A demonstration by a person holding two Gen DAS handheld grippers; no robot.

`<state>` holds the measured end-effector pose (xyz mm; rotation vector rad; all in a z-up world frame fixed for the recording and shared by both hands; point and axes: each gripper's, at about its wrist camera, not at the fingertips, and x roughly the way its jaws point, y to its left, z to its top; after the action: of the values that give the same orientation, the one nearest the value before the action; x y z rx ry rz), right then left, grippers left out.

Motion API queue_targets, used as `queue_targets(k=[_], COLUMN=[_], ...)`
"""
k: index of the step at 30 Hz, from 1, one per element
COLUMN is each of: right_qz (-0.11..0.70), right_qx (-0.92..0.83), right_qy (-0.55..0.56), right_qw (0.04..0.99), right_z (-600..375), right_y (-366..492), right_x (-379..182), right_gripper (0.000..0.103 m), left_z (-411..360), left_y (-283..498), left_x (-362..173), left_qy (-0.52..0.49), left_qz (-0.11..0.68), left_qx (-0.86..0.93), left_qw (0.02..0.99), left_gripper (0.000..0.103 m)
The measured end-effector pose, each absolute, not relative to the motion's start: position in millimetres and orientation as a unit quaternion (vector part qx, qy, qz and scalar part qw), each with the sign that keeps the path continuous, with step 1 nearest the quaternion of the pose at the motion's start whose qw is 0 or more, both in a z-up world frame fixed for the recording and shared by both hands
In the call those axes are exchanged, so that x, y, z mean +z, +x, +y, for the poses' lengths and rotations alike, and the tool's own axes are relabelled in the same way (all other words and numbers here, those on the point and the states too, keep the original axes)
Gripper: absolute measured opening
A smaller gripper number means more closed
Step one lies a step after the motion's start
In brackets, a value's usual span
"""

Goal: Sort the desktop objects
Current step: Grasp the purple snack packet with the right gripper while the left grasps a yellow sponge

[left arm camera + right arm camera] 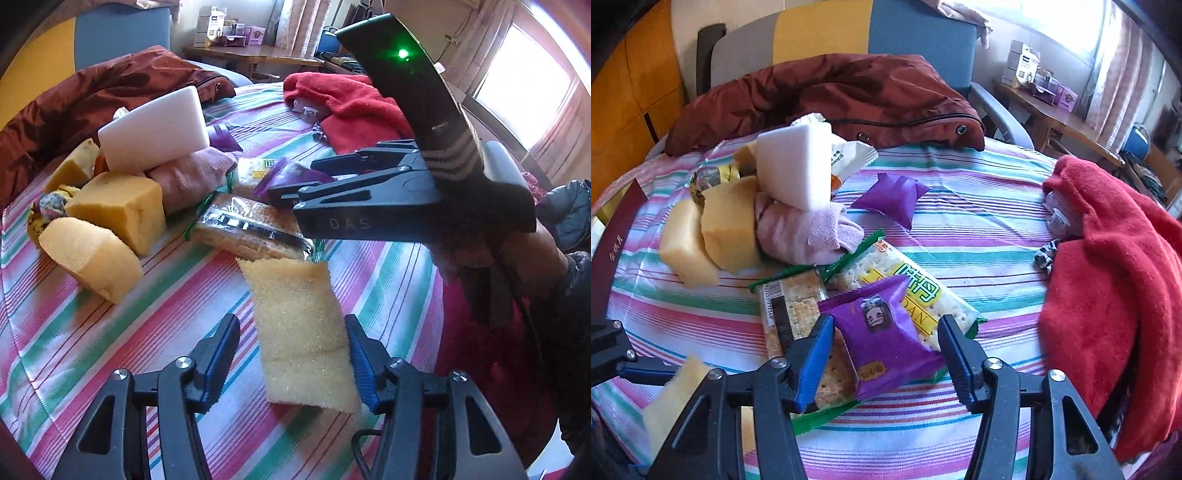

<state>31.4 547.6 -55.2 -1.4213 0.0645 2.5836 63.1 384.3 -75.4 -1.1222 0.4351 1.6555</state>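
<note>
Left gripper (293, 354) is sitting low over the striped tablecloth (155, 325), jaws apart, with a flat yellow sponge (299, 328) lying between the fingers; the right finger's pad (364, 363) is touching or almost touching the sponge's edge, the left finger is standing clear of it. Sponge's far edge is butting against a cracker pack (251, 229).

Right gripper (882, 354) is also spread apart, straddling a purple snack packet (882, 332) that is lying on top of two cracker packs (923, 295); neither pad is clearly pressing on it. In the left wrist view the right gripper (291, 184) is reaching in from the right over the same packs.

A pile is crowding the left of the table: yellow foam blocks (122, 206), a white foam block (155, 129) leaning on a pink cloth (192, 177), and a second purple packet (890, 199) lying apart behind them on bare cloth.

A red towel (1108, 277) is covering the right edge of the table, a dark red jacket (831, 96) is draping over the far edge. Open striped cloth is showing between the cracker packs and the towel, and in front of the left gripper on its left side.
</note>
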Motion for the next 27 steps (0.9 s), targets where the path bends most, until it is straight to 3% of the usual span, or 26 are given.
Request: queue_targets(k=[5,11,27], right_qz=[0.005,0.011,0.034], right_qx=[0.867,0.865,0.875], right_qy=[-0.488,-0.490,-0.465], right_qw=[0.103,0.108,0.126], right_z=[546,549,556], right_y=[27,28,35], right_x=[-61,-61,-48], right_gripper=[0.039,0.038,0.037], left_z=[384,380,351], left_y=[61,65,58], left_x=[-78,-73,-65], left_qy=[-0.471,-0.449,-0.441], left_qz=[0.176,0.177,0.155], left_qx=[0.691,0.699,0.730], left_qw=[0.519,0.528,0.499], left_gripper=[0.056,0.042,0.038])
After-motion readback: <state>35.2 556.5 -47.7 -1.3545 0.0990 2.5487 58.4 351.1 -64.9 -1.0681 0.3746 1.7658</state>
